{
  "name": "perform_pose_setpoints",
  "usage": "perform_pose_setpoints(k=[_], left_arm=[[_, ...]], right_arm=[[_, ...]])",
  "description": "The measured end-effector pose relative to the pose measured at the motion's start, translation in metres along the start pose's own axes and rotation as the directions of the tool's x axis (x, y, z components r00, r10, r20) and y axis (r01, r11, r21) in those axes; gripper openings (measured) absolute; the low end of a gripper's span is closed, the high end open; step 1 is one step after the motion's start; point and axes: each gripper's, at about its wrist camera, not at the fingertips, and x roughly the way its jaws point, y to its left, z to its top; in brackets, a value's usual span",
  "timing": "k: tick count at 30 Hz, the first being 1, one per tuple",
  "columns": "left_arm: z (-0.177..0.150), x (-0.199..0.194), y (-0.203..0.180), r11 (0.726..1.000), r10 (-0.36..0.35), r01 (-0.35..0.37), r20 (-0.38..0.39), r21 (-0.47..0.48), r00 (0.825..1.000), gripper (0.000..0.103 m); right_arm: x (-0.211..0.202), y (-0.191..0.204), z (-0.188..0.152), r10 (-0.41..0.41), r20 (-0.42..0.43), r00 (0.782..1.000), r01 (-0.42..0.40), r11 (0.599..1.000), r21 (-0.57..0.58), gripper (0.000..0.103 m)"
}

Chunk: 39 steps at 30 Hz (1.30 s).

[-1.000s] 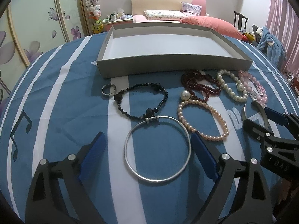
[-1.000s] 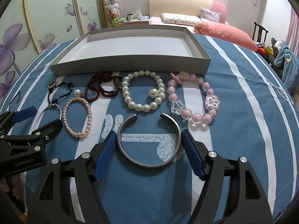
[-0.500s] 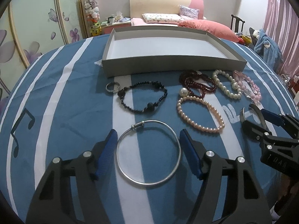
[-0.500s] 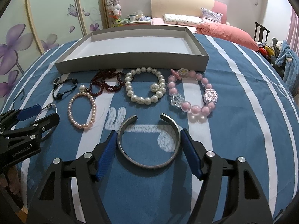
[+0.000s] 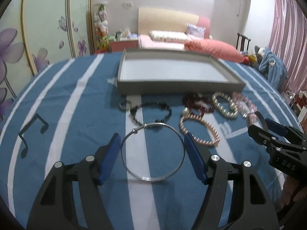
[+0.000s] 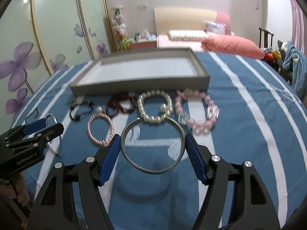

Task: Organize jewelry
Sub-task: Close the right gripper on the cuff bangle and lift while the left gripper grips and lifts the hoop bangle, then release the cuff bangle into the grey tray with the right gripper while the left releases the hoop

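My left gripper (image 5: 151, 136) is shut on a thin silver bangle (image 5: 151, 179), its blue pads pressing the ring's two sides and holding it just above the blue striped cloth. In the right wrist view my right gripper (image 6: 152, 137) is shut on a grey open cuff (image 6: 153, 171), also raised, with a shadow under it. A shallow grey tray (image 5: 180, 89) with a white floor lies beyond both. Between tray and grippers lie a black bead bracelet (image 5: 168, 109), a small ring (image 5: 124, 105), dark red beads (image 6: 120, 105), a pink pearl bracelet (image 5: 209, 129), a white pearl bracelet (image 6: 151, 117) and a pink bead bracelet (image 6: 199, 124).
The round table's cloth (image 5: 76, 115) runs bare to the left of the jewelry and to the right of it (image 6: 249, 124). The two grippers hang side by side, close together. Behind the table are a bed, sliding wardrobe doors and a chair with clothes.
The left jaws closed onto the silver bangle and the right onto the cuff. Both grippers rose and tilted up, lifting the pieces off the cloth toward the tray.
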Motion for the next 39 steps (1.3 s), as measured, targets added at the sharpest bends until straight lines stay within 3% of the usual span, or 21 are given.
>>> perform_pose_setpoints(k=[6,11,25,39], left_arm=[[0.014,-0.024,-0.009,1.000,0.023,-0.026,0.161,0.013,0.987,0.066],[0.029,-0.030,-0.012,0.999,0.030,-0.033,0.230,0.006,0.973,0.065],[0.038,-0.019,-0.009,0.999,0.046,-0.046,0.222,-0.005,0.974,0.065],[0.104,0.022,-0.013,0.994,0.111,-0.113,0.276,-0.010,0.955,0.065]], right_arm=[[-0.022,0.004,0.016,-0.010,0.167,0.986,0.012,1.000,-0.012,0.068],[-0.029,0.007,0.029,-0.016,0.254,0.967,0.022,1.000,-0.020,0.068],[-0.019,-0.001,0.036,-0.008,0.252,0.968,0.010,1.000,-0.006,0.068],[0.014,-0.010,0.099,-0.059,0.339,0.939,0.046,0.998,0.046,0.068]])
